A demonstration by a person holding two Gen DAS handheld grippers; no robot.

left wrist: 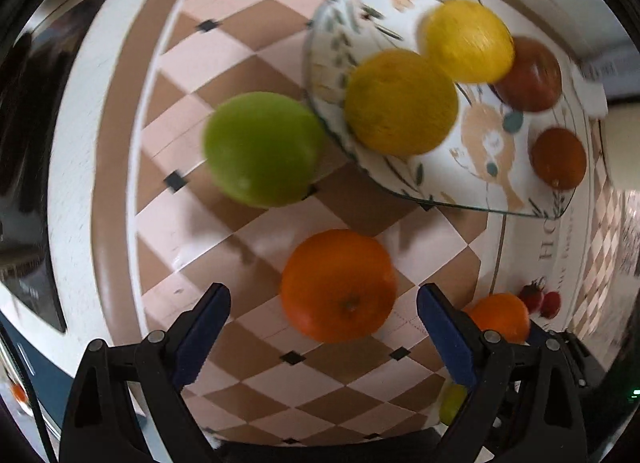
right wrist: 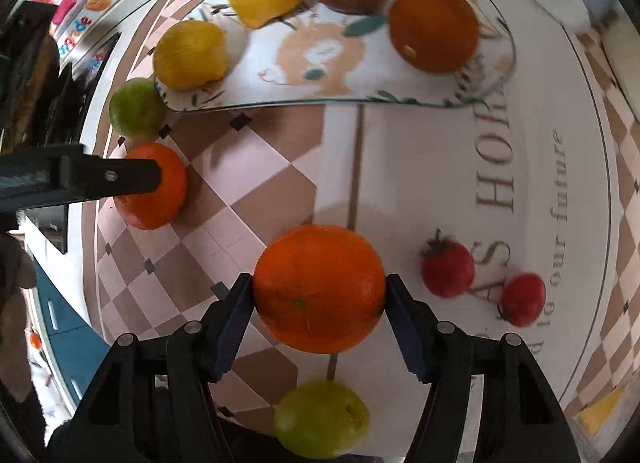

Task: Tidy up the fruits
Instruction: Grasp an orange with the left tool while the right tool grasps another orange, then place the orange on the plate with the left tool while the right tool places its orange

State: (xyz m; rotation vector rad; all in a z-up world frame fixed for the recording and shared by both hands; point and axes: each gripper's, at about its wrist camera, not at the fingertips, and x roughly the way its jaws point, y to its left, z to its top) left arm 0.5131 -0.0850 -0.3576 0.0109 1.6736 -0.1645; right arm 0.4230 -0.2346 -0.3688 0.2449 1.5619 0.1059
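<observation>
Checkered cloth lies under everything. My right tongs (right wrist: 319,295) pinch one orange (right wrist: 319,289); my left tongs (left wrist: 323,337) hang spread over another orange (left wrist: 339,285). I judge the next move carries fruit to the plate (right wrist: 400,97) at twelve o'clock.

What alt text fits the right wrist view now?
The right hand-held gripper clamps an orange on the checkered tablecloth, two strawberries beside it. Beyond, a printed plate holds two lemons.
</observation>
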